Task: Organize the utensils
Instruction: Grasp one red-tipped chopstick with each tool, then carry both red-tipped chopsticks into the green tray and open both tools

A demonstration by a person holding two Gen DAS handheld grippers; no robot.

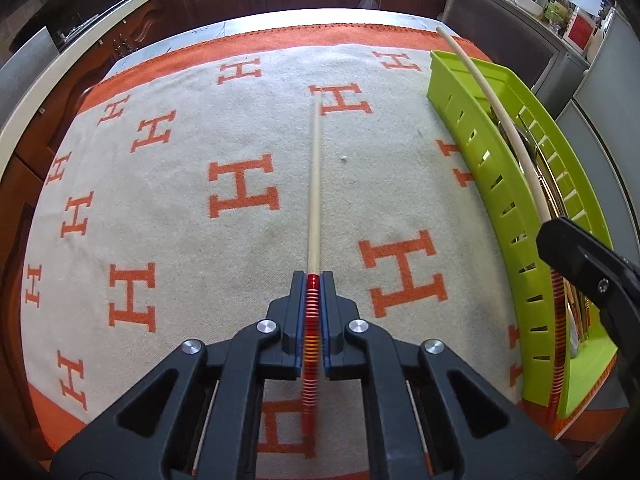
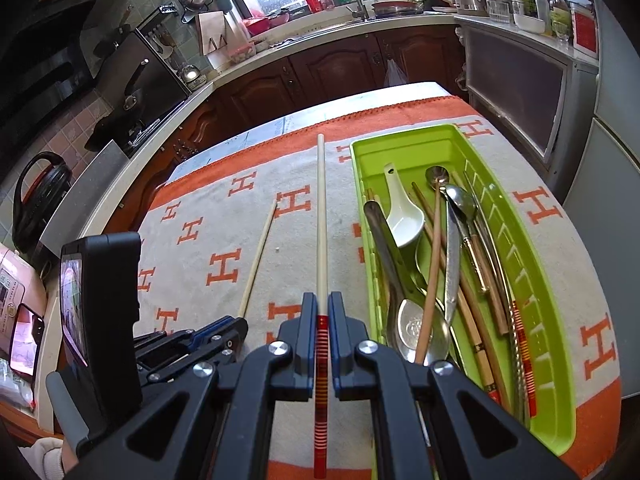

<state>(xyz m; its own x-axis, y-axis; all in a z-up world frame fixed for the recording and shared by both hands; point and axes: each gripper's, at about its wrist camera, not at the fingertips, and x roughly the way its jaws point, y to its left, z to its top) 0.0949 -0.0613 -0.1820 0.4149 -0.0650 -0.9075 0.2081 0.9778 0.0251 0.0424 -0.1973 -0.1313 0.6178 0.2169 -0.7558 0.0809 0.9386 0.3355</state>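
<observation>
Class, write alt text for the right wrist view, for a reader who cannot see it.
The right gripper clamps a pale chopstick by its red-striped end, above an orange-and-cream cloth. Right of it, a green tray holds spoons and more chopsticks; at left, the left gripper holds a second chopstick.

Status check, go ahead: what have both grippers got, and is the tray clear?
Left gripper shut on one chopstick. Right gripper shut on second chopstick. Green tray already crowded with spoons and chopsticks; nothing blocking.
</observation>
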